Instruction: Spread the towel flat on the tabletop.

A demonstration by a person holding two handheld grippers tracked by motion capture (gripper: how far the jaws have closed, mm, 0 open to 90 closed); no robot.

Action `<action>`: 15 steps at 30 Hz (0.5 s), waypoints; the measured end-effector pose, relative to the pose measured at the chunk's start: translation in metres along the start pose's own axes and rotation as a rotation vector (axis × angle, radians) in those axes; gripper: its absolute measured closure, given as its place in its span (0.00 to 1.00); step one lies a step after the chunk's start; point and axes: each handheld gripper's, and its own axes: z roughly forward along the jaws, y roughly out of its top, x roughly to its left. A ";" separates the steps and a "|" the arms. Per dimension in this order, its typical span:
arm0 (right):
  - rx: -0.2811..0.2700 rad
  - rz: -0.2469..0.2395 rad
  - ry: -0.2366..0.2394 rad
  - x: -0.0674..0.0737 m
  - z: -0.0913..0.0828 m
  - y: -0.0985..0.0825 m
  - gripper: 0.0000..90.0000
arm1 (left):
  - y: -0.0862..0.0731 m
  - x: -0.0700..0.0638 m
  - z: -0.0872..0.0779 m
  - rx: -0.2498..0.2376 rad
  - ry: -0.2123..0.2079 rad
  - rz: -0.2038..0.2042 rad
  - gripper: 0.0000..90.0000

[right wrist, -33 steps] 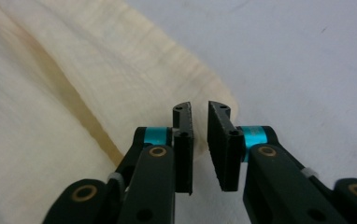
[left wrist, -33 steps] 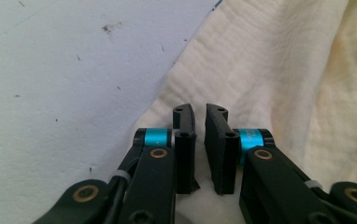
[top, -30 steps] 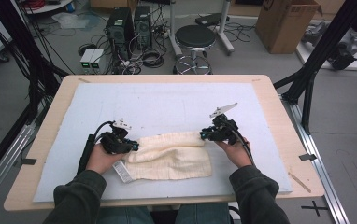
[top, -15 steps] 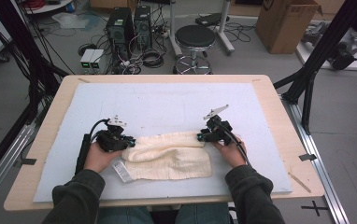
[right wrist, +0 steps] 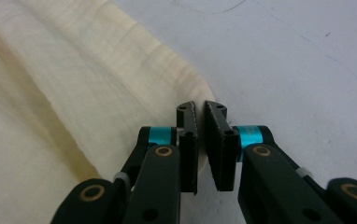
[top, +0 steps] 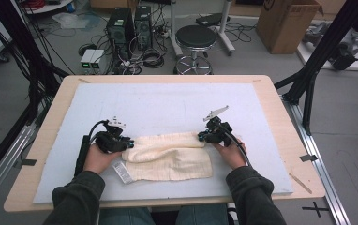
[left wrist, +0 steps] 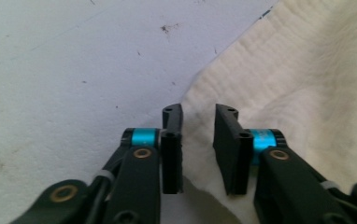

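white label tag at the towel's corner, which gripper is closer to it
Left. The left gripper sits at the towel's left end, just above the label tag. The right gripper is at the towel's far upper right corner.

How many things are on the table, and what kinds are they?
Cream towels: 1
White labels poking out at the towel's left corner: 1
Black grippers, left gripper and right gripper: 2
White mats covering the table: 1
Total: 5
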 end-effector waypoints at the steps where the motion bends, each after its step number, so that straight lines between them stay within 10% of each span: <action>1: -0.001 -0.002 0.001 0.000 0.000 0.000 0.94 | 0.000 0.000 0.000 -0.002 0.004 -0.001 0.87; 15: -0.070 -0.029 0.014 0.007 -0.023 0.001 0.96 | 0.003 -0.003 -0.009 -0.069 0.021 0.030 1.00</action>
